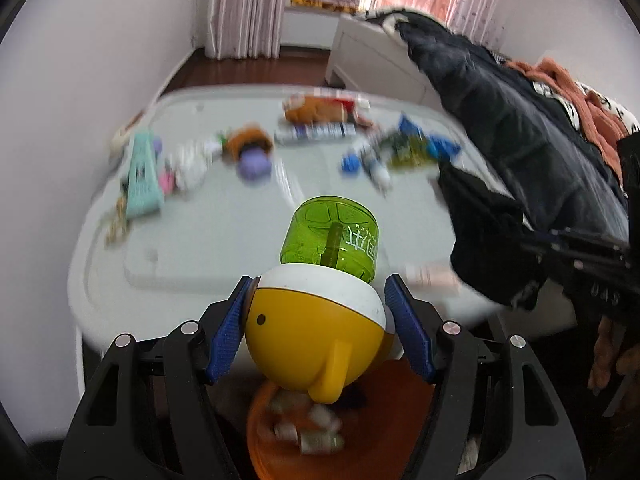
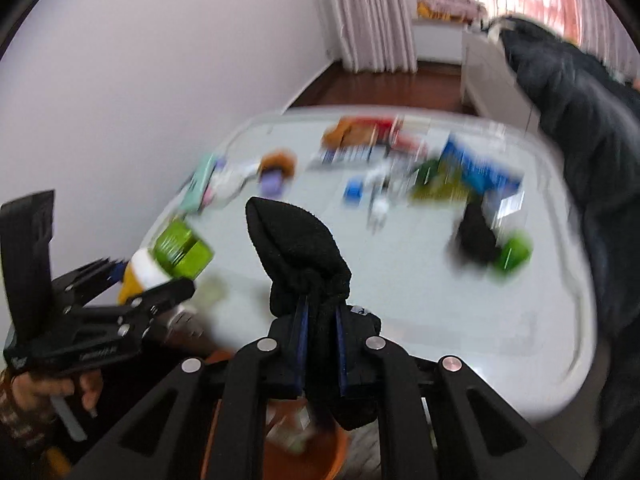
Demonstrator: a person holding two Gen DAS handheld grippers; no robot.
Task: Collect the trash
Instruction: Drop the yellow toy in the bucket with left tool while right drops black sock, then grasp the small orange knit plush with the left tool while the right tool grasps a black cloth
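Orange bin (image 1: 360, 436) sat low in the frame, right under both grippers: left fingers (image 1: 228, 332) hugged the yellow-and-green bottle (image 1: 320, 300), right fingers (image 2: 301, 350) pinched the black sock (image 2: 298, 248) tight.

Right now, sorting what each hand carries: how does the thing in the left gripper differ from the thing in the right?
The left gripper holds a rigid yellow, white and green container; the right gripper pinches a soft black sock. The container keeps the left jaws wide apart; the sock lets the right jaws close almost fully. Both are held above an orange bin beside the table.
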